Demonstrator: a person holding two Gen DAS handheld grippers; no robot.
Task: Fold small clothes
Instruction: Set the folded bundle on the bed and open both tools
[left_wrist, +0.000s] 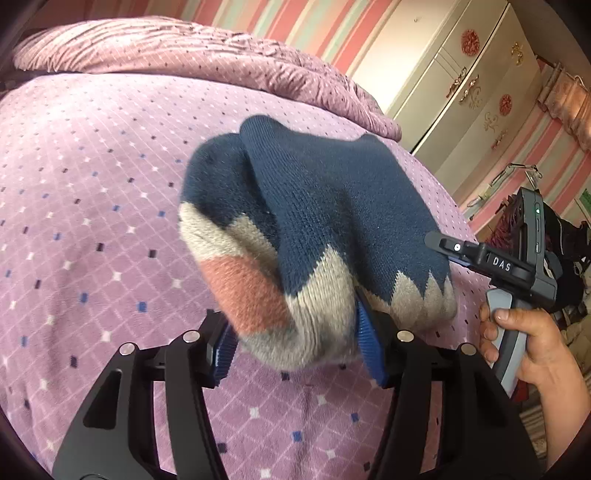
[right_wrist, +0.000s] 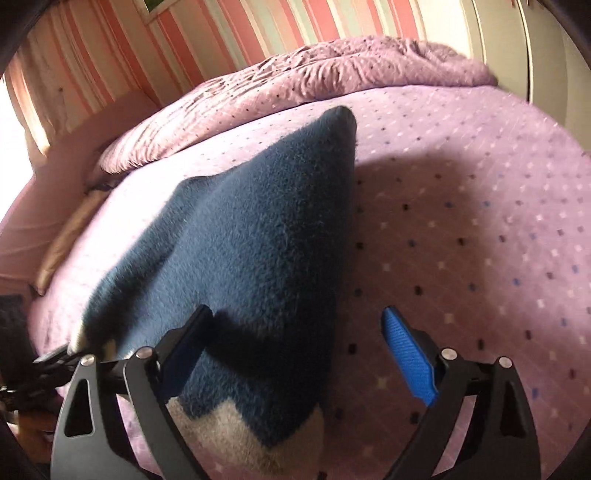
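Your left gripper (left_wrist: 295, 350) fingertips vanish behind the knit garment (left_wrist: 314, 221); its hem leaves the right view's bottom edge.

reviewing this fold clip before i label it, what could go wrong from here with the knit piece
The knit garment hangs bunched above the purple bedspread, between the left claw fingers, which look only partly closed; it might slip out. The right claw is wide open, with cloth only against one finger, so it may close on a stray layer and leave the fold crooked.
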